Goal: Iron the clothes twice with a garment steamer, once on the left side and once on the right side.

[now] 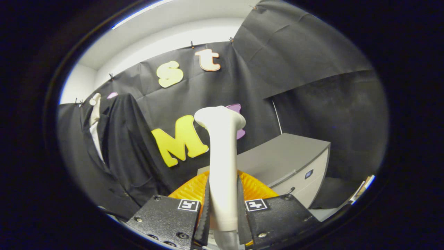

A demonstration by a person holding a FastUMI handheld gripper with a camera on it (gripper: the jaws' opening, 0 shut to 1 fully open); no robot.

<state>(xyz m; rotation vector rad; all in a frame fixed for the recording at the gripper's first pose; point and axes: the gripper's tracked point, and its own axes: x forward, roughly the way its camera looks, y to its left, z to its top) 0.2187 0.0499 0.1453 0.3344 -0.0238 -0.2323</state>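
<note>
Garment steamer held upright in gripper, dark jacket hanging at far left.

Gripper (pixel 223 208): both black fingers (pixel 204 211) clenched on the lower handle of the white garment steamer (pixel 222 156), which stands upright between them, its head topmost and tipped slightly left. Dark jacket (pixel 118 156) with white shirt front: hangs against the booth wall, far left, well apart from the steamer. Orange ribbed piece (pixel 256 189): just behind the fingers. Grey cabinet (pixel 288 159): right, beyond the fingers.
</note>
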